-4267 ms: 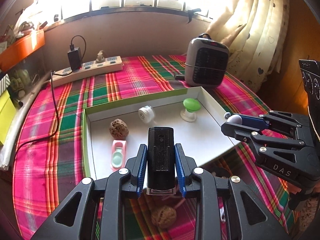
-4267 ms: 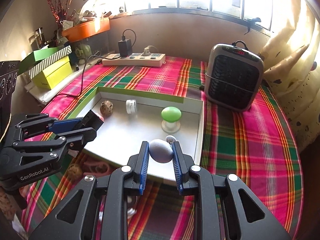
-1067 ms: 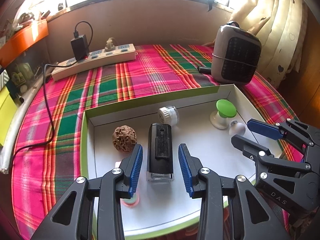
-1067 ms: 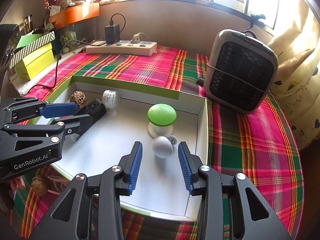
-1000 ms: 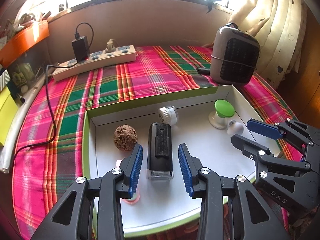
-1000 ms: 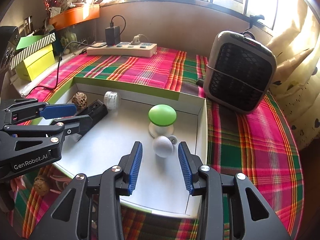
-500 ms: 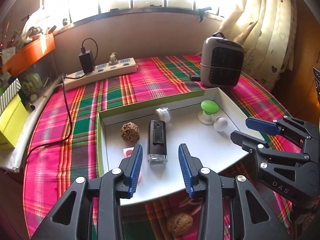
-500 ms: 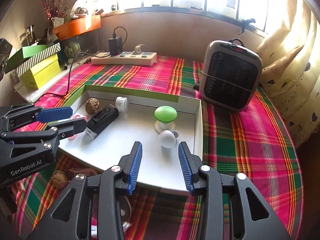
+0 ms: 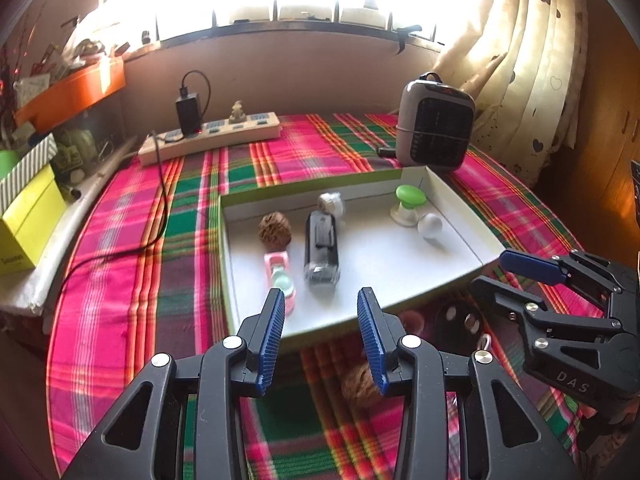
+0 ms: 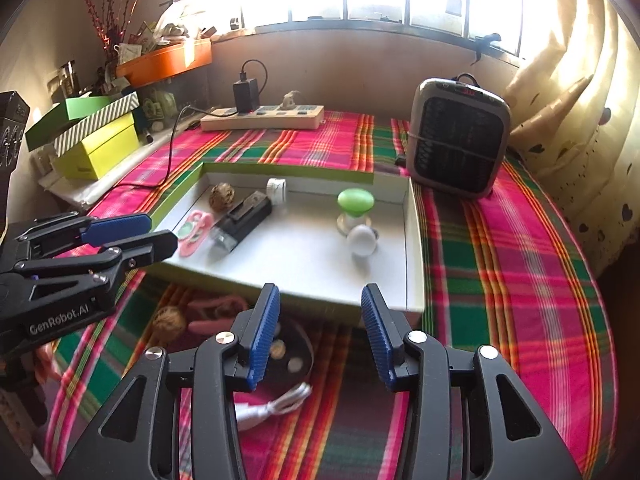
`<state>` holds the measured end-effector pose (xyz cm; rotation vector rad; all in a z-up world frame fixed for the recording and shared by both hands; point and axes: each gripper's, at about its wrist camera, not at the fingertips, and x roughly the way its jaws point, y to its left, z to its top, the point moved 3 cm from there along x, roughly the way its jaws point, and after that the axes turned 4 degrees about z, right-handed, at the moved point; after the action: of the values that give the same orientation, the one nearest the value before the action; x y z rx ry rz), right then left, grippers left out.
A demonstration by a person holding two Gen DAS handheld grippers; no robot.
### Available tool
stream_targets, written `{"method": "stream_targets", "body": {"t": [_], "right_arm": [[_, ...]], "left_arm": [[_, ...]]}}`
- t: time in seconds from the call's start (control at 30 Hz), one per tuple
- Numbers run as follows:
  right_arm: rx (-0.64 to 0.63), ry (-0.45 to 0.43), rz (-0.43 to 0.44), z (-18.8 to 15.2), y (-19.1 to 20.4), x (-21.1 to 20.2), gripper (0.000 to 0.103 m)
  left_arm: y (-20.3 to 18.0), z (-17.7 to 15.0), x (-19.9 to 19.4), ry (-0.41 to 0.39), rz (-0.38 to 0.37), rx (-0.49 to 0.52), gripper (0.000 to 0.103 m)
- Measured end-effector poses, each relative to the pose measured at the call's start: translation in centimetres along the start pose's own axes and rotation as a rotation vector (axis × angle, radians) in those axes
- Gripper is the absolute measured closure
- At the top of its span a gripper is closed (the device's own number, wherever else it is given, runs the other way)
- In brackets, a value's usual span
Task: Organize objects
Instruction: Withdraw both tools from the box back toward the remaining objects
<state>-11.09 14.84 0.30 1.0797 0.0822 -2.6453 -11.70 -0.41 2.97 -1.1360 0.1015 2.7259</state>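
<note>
In my tray [image 9: 472, 236] a black device [image 9: 321, 246] lies flat near the middle, a brown walnut [image 9: 274, 230] and a pink case [image 9: 280, 276] to its left, a white cap [image 9: 331, 202] behind it. A green-topped stand [image 9: 409, 204] sits upright in the far right corner, a white egg [image 9: 429, 225] just beside it. Another walnut [image 10: 170, 322], a black disc [image 10: 290, 350] and a white cable [image 10: 272, 406] lie on the cloth outside.
</note>
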Motion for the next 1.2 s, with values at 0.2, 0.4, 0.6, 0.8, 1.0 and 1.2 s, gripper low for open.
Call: {"method": "stream_targets", "body": {"t": [0.2,0.4,0.6,0.8,1.0,1.2], "right_arm": [[0.043,0.016,-0.010,-1.6,0.0,-0.6,0.059],[0.067,0.037,-0.008,-3.2,0.6,-1.2,0.057],[0.079,0.051,0.004,-4.4,1.9,-1.2,0.054],[0.109,0.081,-0.003,-5.3,2.6,-0.8,0.051],[0.144,0.101,-0.032,-5.2,2.7,-0.2,0.048],[0.128,0.129,-0.052,-5.3,3.4,0.4,0.048]], "left_arm": [[0.7,-1.5,-0.9,-0.010,-0.002,-0.005,0.065],[1.0,-2.9,-1.1,0.013,-0.050,-0.011,0.064],[1.2,-4.1,-0.9,0.039,-0.123,-0.014,0.061],[0.9,-4.5,-0.5,0.051,-0.174,-0.008,0.060],[0.9,-4.6,-0.2,0.056,-0.201,-0.013,0.060],[0.5,-4.7,0.1,0.074,-0.223,-0.001,0.060]]}}
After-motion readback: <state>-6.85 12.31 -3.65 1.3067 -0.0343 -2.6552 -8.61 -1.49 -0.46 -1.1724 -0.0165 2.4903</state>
